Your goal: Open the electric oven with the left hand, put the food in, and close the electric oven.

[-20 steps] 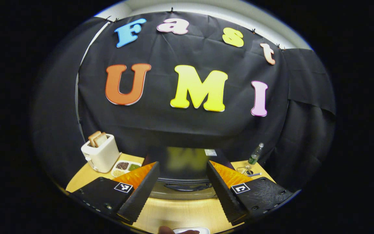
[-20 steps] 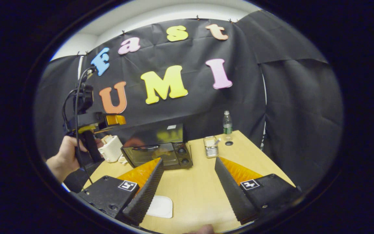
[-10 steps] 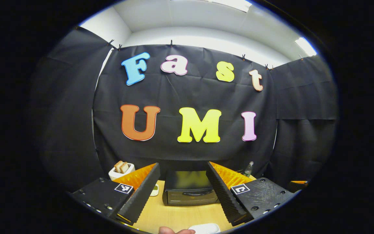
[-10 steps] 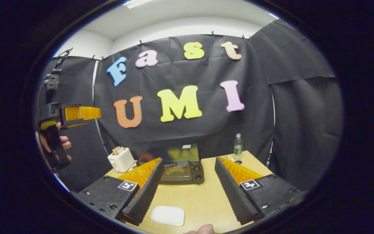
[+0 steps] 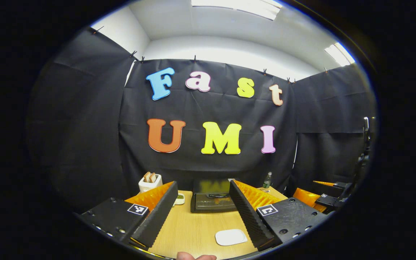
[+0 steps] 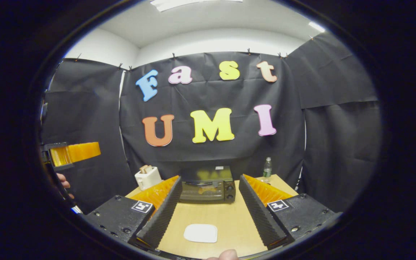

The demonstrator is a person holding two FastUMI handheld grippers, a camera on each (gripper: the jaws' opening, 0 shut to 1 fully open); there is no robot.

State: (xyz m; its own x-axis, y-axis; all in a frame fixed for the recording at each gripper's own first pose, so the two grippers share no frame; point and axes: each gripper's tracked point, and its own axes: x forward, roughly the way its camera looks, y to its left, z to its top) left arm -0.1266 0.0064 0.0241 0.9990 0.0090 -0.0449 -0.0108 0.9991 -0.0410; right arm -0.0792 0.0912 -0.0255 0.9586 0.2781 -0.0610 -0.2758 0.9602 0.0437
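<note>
Oven door stood closed, food visible inside; both grippers gaped empty, well back. Remaining risk: door unlatched.

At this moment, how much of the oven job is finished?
It looks finished. The oven door is shut, and something pale, likely the food, shows behind its glass. The white plate on the table is bare. Left gripper and right gripper are open, holding nothing. Nothing seems left.
</note>
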